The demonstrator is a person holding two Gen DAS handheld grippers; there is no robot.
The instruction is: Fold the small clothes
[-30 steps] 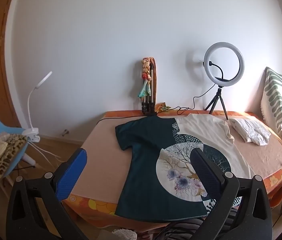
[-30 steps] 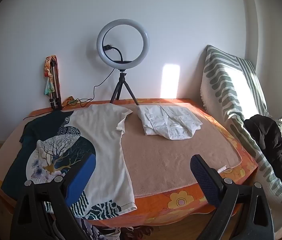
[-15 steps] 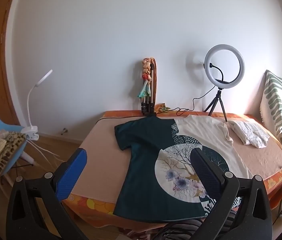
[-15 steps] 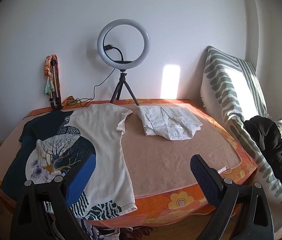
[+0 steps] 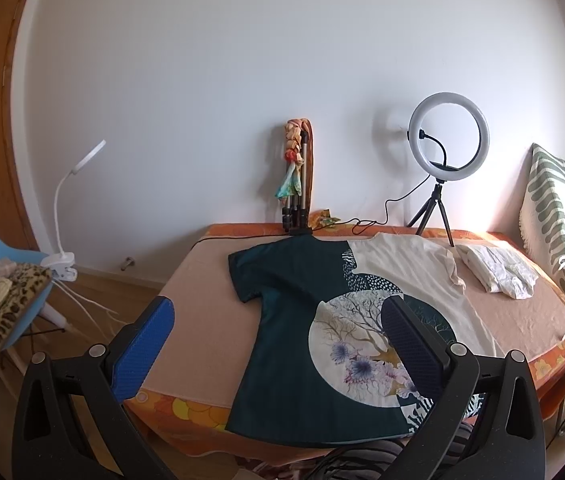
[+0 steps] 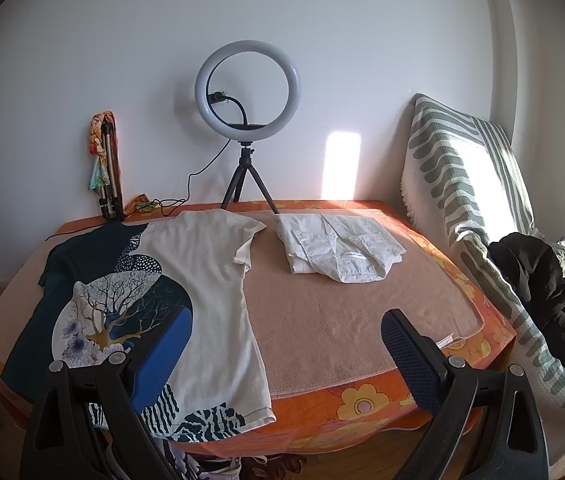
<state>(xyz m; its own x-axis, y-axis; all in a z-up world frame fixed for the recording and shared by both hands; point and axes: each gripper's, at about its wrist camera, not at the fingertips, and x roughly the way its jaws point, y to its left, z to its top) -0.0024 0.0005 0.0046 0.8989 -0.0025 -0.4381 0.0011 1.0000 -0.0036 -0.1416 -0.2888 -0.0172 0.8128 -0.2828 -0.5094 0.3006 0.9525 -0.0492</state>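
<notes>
- The left gripper [image 5: 276, 336] is hanging in front of the table [image 6: 362, 400], jaws spread wide, gripping nothing.
- Lying flat and face up across the left half of the table is the T-shirt [image 5: 302, 312], dark teal on one side, cream on the other [image 6: 202, 264], with a tree-and-flower print in a pale circle; its hem is spilling over the near edge.
- It is looking like thin, limp jersey: light, soft, likely to sag and drag on the towelling cover rather than slide cleanly.
- I'd be pinching it at a sleeve edge or shoulder seam with one gripper and the hem corner on the same side with the other, so the fold travels as one straight line.
- The right gripper [image 6: 286, 348] is hovering above the near edge too, released and empty.
- Further right, a white garment [image 6: 338, 248] is sitting already folded, apart from the shirt.
- No brand, label or readable writing is showing on either piece from here.
</notes>
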